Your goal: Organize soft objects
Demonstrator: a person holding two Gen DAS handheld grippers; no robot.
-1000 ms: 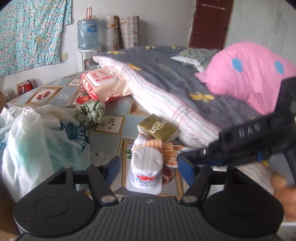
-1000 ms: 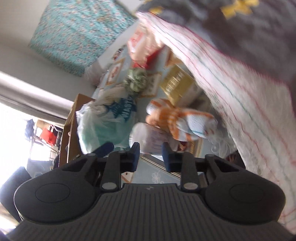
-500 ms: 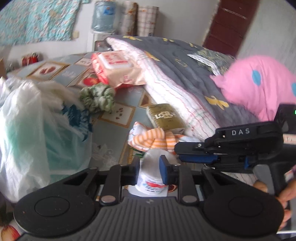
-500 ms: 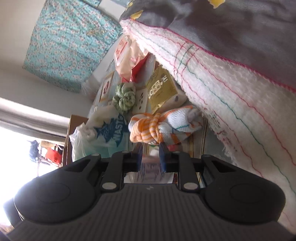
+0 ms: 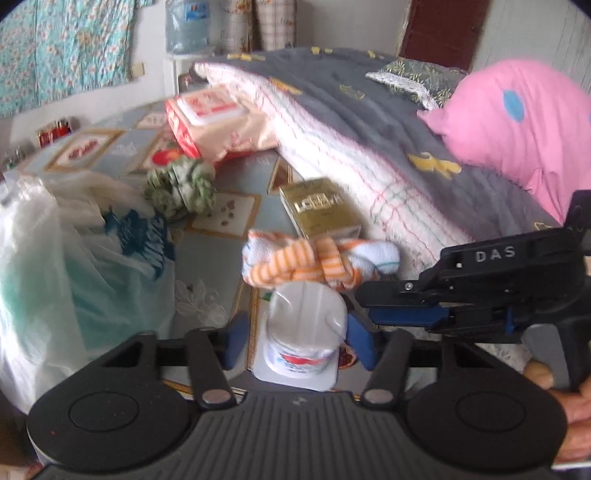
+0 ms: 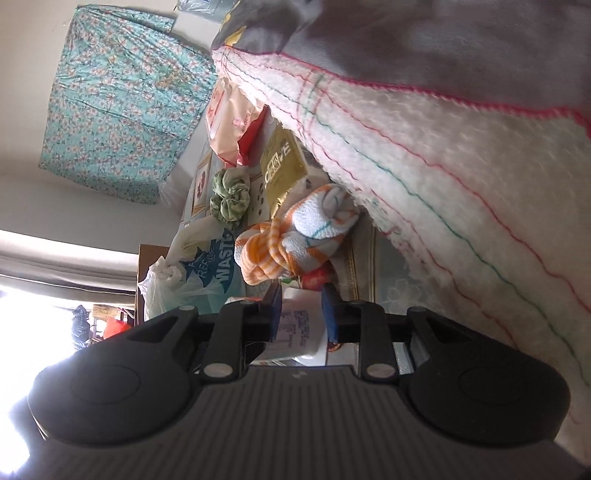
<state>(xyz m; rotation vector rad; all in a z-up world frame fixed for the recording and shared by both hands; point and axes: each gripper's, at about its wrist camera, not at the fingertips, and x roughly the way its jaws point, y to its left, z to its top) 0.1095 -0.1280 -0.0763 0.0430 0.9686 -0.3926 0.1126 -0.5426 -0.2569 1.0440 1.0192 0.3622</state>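
Observation:
A knotted orange-and-white striped towel lies on the patterned table, also in the right wrist view. A white tub stands on its lid just in front of it. My left gripper is open, with one finger on each side of the tub and a gap on the left. My right gripper is turned on its side and is also open around the tub. A green scrunchie lies farther back. A folded grey-and-white blanket with a pink cushion fills the right.
A plastic waste bag sits at the left. A gold box lies behind the towel. A red-and-peach wipes pack leans on the blanket's far end. A water dispenser stands by the back wall.
My left gripper was shut in front of the tub half a second ago and has opened around it. The right gripper has opened a little and moved closer to the tub.

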